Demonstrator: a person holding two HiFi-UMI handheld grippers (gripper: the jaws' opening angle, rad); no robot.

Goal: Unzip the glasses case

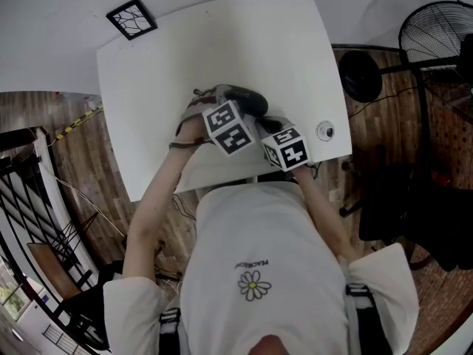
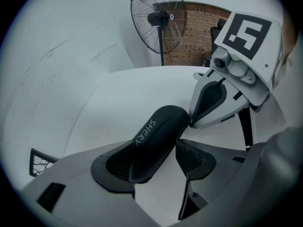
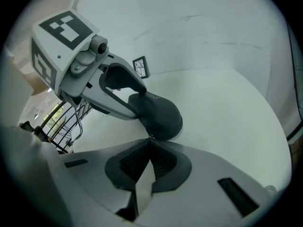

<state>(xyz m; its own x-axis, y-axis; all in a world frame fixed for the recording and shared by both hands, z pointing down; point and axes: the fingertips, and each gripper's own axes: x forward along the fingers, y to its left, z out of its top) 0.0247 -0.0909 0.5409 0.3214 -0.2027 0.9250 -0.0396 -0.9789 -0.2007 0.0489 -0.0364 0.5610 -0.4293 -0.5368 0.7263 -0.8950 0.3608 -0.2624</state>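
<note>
Clamping the dark glasses case (image 2: 158,129) across its width, the left tongs (image 2: 156,163) stand wide with both pads against its sides. The case lies on the white tabletop (image 1: 222,43), close to the near edge, with pale lettering along its lid. The right tongs (image 3: 150,144) are pressed together, their tips pinching the tiny zip pull (image 3: 150,137) at the case's right end. A black-framed square (image 1: 131,18) sits at the far left corner. A fan (image 1: 436,32) stands off to the right.
</note>
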